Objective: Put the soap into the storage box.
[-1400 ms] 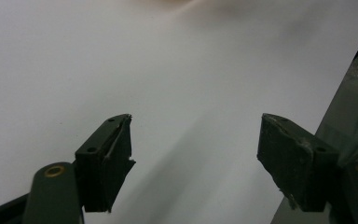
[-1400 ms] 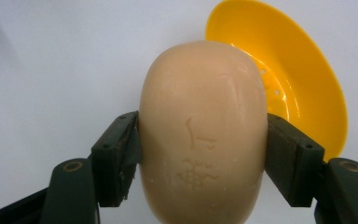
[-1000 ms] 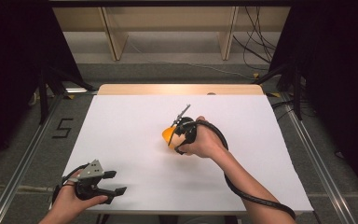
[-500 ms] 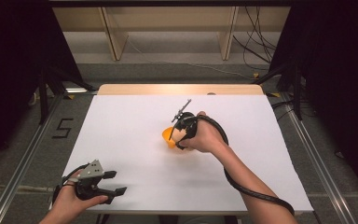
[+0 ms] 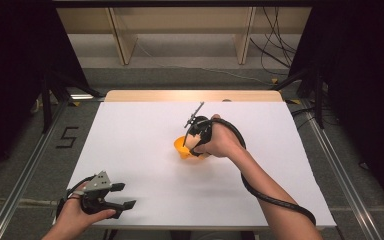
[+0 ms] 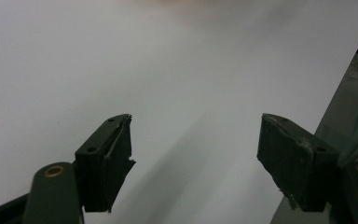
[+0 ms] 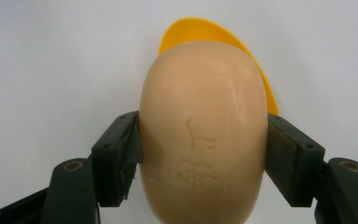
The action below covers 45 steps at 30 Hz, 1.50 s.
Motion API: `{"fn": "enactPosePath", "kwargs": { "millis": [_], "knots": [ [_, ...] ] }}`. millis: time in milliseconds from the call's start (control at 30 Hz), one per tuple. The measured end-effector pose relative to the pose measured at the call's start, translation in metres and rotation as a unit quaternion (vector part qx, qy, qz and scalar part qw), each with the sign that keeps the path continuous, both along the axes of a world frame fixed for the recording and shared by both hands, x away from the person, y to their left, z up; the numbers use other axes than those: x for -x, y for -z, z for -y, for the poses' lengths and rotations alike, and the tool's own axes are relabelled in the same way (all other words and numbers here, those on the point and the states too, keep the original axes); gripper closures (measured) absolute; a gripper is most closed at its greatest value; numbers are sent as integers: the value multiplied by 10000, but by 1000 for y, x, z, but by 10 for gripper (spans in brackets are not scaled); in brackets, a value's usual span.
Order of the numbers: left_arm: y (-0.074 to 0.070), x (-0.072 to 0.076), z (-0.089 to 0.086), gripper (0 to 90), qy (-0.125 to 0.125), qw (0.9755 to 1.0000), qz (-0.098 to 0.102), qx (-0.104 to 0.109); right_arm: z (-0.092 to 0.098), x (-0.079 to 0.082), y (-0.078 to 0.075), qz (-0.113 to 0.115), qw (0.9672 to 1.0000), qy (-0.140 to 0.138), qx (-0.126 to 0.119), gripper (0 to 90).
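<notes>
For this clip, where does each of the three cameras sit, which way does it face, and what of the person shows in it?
High view: fixed above the person's side, looking forward and down on the white table; both forearms, left hand-held gripper, right hand-held gripper.
Left gripper view: rides the left hand-held gripper, facing bare tabletop between open jaws.
Right gripper view: rides the right hand-held gripper, jaws clamping a beige soap bar over an orange dish.
Shared: the orange dish shows in the high and right gripper views.

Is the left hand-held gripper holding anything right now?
No, the left hand-held gripper has its jaws spread wide apart, with just the bare white table between them.
</notes>
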<state>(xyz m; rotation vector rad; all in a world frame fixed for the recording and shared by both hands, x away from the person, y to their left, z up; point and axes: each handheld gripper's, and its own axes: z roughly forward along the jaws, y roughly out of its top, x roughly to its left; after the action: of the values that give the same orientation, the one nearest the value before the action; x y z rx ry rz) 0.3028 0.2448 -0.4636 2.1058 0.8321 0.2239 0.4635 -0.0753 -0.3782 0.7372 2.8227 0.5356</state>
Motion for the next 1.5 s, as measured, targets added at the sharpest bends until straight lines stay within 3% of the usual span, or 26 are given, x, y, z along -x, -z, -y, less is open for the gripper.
{"fn": "enactPosePath", "kwargs": {
  "millis": [33, 100, 133, 200, 267, 633, 667, 733, 1033, 1400, 1467, 1500],
  "knots": [
    [-1, -1, -2, 257, 39, 9999, 22, -98, 0, -1, 0, 0, 10000, -22, 17, 338],
    [0, -1, -1, 257, 18, 10000, 14, -77, 0, -2, 0, -7, 10000, -28, 28, 338],
    [0, 0, 0, 257, -19, 10000, -9, 33, 0, -3, 0, -11, 10000, -48, 14, 338],
    [0, -1, -1, 257, 45, 9999, 10, -115, -1, -4, 0, -8, 10000, -57, 11, 338],
    [0, 0, 1, 257, -12, 10000, -13, 26, -1, -5, 0, -5, 9999, -127, 38, 338],
    [0, 0, 0, 257, -26, 10000, -5, 42, -3, -9, -1, 14, 9999, -140, 49, 338],
    [-1, -1, -2, 257, 26, 10000, 17, -95, -3, -10, -1, 19, 9999, -153, 46, 338],
    [0, 0, -1, 257, -7, 10000, 5, -22, -3, -11, -2, 51, 9997, -219, 56, 338],
    [-1, -1, -1, 257, 20, 10000, 17, -77, -1, -16, -3, 45, 9999, -158, 21, 338],
    [-1, -1, -2, 257, 29, 10000, 30, -86, -1, -23, -1, 109, 9993, -347, -7, 338],
    [0, 0, 0, 257, -18, 10000, 11, 50, -1, -24, -1, 121, 9995, -304, -25, 338],
    [-1, -1, -2, 257, 25, 10000, 33, -88, -1, -25, -1, 152, 9995, -259, -20, 338]
  ]
}}
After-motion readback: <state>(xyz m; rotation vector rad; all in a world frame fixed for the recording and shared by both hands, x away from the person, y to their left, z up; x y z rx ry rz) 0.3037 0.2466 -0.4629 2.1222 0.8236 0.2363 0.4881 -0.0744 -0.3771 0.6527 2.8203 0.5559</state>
